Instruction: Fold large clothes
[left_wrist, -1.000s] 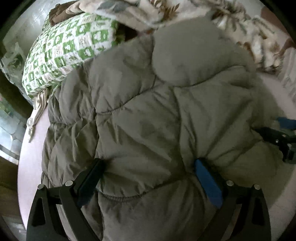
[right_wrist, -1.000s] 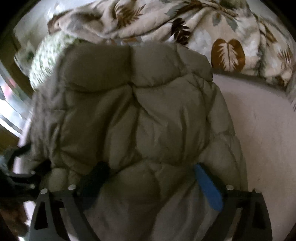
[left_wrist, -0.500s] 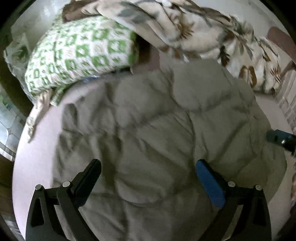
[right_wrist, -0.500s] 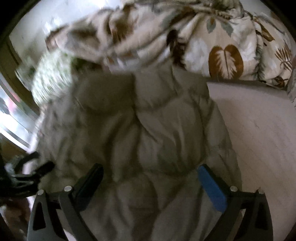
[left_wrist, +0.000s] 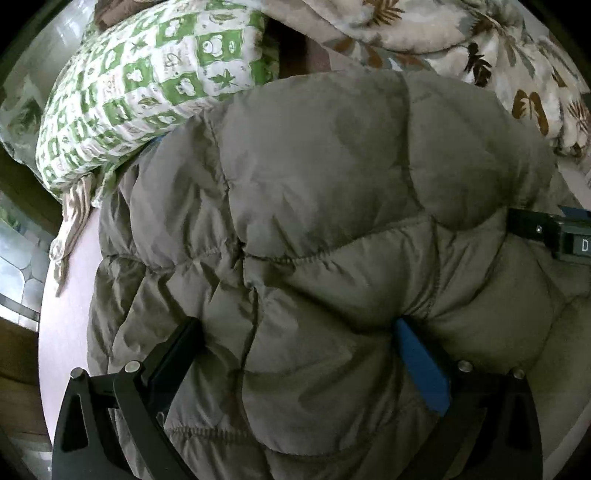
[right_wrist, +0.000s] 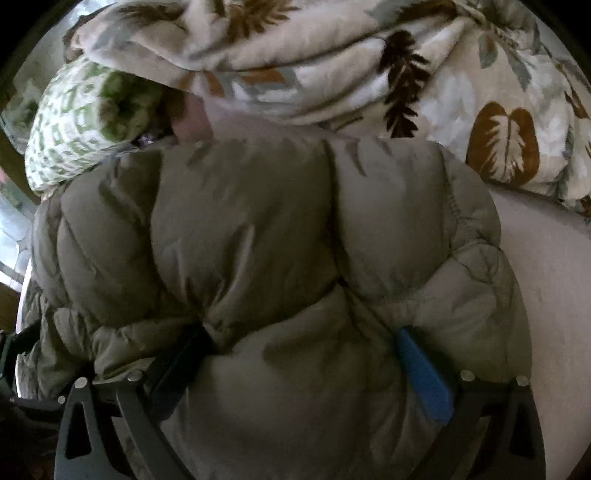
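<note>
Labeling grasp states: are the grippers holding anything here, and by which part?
Neither clamps anything. Left gripper and right gripper are both open, fingers pressed into the near bulge of the olive puffer jacket.

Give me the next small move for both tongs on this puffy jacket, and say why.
Probably press both tongs straight down and hold, to squeeze air out. The olive puffer jacket bulges high between the wide-spread fingers of the left tongs and the right tongs, so the bundle looks too springy to stay folded. It already lies against the green pillow and the leaf-print blanket, leaving little room to push forward.
</note>
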